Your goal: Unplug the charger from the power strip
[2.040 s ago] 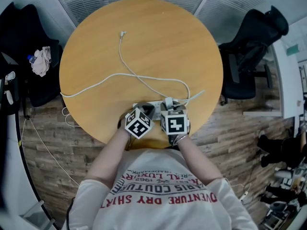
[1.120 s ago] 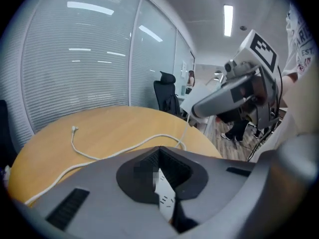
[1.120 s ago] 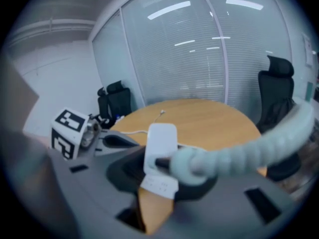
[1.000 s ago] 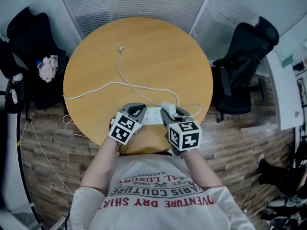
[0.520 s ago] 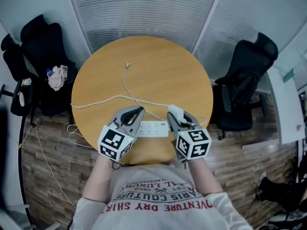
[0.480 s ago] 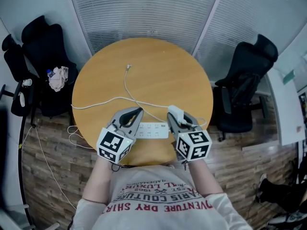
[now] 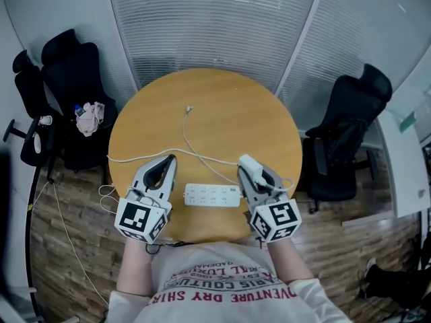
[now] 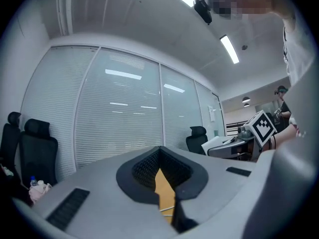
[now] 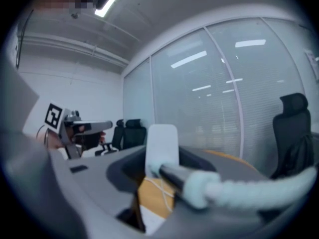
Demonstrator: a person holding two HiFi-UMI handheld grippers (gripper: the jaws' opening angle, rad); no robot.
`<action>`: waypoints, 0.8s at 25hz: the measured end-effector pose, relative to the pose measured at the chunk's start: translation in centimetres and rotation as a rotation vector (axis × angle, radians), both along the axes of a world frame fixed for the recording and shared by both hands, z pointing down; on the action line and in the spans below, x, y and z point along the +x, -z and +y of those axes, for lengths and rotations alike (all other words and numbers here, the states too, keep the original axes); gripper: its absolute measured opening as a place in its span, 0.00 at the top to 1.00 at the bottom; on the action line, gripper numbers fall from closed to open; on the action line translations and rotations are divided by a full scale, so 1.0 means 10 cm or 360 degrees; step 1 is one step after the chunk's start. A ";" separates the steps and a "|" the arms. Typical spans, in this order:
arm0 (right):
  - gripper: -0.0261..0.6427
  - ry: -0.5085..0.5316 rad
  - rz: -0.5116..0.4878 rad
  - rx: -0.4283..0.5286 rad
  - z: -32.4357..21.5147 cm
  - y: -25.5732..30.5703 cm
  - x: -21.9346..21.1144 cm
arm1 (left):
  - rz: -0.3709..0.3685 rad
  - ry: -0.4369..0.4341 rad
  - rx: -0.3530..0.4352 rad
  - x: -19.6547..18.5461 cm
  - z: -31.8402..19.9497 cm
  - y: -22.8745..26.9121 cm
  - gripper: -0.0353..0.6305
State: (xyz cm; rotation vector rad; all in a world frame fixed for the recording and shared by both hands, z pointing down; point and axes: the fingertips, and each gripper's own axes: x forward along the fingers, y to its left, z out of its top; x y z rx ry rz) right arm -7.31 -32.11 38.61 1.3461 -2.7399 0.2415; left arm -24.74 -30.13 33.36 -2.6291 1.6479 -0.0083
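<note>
Charger (image 7: 248,163), white, is clamped in the right gripper (image 7: 252,172) over the table's (image 7: 229,99) 4 o'clock side, apart from the power strip (image 7: 212,195) lying at 6 o'clock. Left gripper (image 7: 166,161), at 8 o'clock, is closed on nothing.

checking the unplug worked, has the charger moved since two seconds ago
Yes. The charger, clamped in the right gripper, has lifted clear of the power strip, beyond its right end, where it was plugged in before.

Right tool (image 7: 249,172) holding charger (image 7: 246,161), power strip (image 7: 213,195) on table (image 7: 222,106)
</note>
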 end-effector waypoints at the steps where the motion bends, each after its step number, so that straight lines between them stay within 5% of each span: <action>1: 0.73 0.0007 0.0004 0.0004 0.01 0.00 -0.02 | 0.0010 0.0008 -0.0001 -0.03 0.01 0.00 0.90; 20: 0.73 0.0061 0.0046 0.0003 0.16 -0.07 -0.17 | -0.0034 -0.0061 -0.0084 0.07 0.12 -0.17 0.90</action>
